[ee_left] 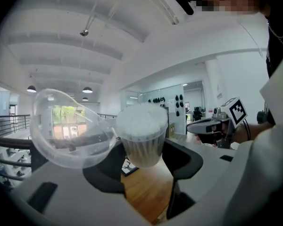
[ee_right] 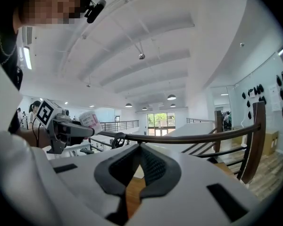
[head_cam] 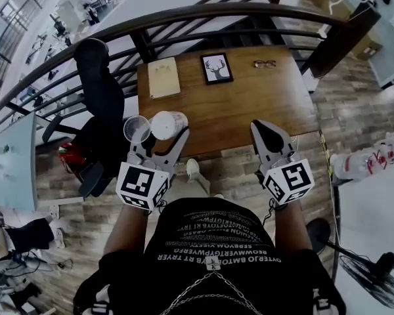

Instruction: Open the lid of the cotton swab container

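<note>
The cotton swab container (head_cam: pixel 167 125) is a clear tub packed with white swabs, held upright in the air over the table's near left edge. My left gripper (head_cam: pixel 161 136) is shut on it, jaws pressing its sides. In the left gripper view the container (ee_left: pixel 141 140) stands between the dark pads, and its clear round lid (ee_left: pixel 68 131) hangs flipped open to the left, still joined at the rim. The lid (head_cam: pixel 136 128) shows beside the tub in the head view. My right gripper (head_cam: pixel 266 133) is off to the right, shut with nothing in it; its pads meet in the right gripper view (ee_right: pixel 140 166).
A wooden table (head_cam: pixel 249 104) carries a framed deer picture (head_cam: pixel 217 67), a tan notebook (head_cam: pixel 163 77) and glasses (head_cam: pixel 264 63). A dark curved railing (head_cam: pixel 203 15) runs behind it. A black chair (head_cam: pixel 98 90) stands at the table's left.
</note>
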`<state>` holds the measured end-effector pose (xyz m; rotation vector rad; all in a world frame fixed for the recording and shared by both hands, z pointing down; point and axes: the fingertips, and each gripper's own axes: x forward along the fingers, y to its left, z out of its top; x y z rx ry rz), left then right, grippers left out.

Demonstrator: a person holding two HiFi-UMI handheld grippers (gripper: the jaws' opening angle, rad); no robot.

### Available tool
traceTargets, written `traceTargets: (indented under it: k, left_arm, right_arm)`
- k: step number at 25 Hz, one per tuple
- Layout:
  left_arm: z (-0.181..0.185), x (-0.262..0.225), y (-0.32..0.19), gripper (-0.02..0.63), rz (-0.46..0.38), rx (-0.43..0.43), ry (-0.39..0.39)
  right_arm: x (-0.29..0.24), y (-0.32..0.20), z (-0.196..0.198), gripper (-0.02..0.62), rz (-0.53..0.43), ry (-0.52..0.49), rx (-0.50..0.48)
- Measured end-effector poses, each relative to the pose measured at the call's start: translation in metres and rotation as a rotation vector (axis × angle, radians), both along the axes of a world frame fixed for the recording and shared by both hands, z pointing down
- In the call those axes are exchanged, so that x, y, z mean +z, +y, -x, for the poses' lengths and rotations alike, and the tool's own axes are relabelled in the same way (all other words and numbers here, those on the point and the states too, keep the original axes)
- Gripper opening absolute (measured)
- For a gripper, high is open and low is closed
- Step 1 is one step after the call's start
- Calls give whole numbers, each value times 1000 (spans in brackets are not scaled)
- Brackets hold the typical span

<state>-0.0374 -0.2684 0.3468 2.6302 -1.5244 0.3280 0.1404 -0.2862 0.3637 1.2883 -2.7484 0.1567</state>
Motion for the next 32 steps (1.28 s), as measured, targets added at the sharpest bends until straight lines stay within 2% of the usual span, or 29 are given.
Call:
traceTargets:
  k: [12, 19, 26, 32]
  left_arm:
    - [-1, -14, 21, 264, 7, 8, -3]
    - [-11, -8, 27, 264, 14, 45, -14]
    - [-31, -5, 22, 264, 40, 71, -38]
    - [-45, 16, 4, 264, 69, 91, -51]
  right_arm:
    - [-13, 18, -3, 14, -33, 50, -8]
    - [-8, 26, -1, 14, -12, 52, -23]
    - [-1, 29, -6, 14, 12, 42, -24]
    - [15, 16, -11, 14, 29, 27, -18]
